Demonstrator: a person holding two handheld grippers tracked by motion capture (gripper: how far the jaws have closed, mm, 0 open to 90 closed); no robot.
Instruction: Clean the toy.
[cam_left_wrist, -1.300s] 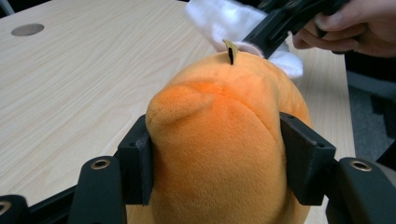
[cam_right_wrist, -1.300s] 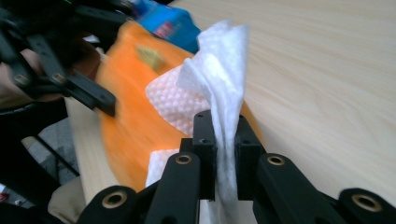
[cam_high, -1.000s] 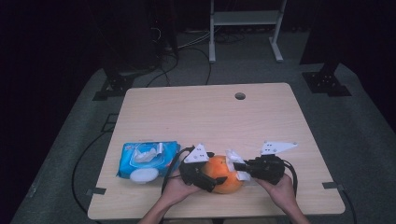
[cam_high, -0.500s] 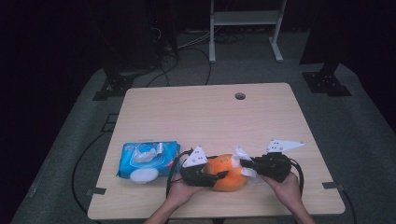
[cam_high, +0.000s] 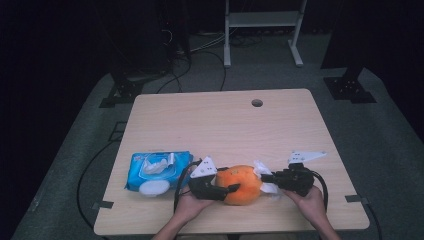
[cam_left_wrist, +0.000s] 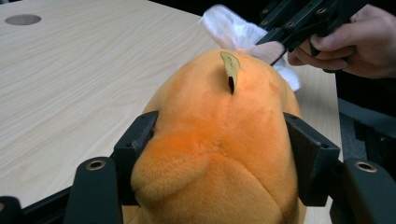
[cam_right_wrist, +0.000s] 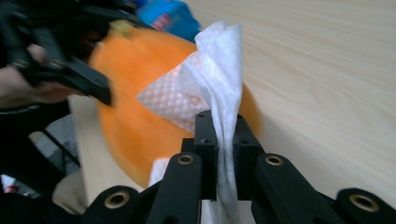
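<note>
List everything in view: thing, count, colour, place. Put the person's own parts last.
Table: one, light wood, centre.
Plush toy: one, orange, near table edge, between both grippers.
Wipe: one, white, against the toy's right side.
Wipes pack: one, blue, table's near left.
Rack: one, white, floor beyond table.
Left gripper: one, black, shut on the toy.
Right gripper: one, black, shut on the wipe.
Hands: two, near edge.

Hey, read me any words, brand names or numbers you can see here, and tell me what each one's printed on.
No text can be read here.
Blue wipes pack: there is print on its top, too small and blurred to make out in the high view or the right gripper view.
Orange plush toy, white wipe and table: no writing visible.
</note>
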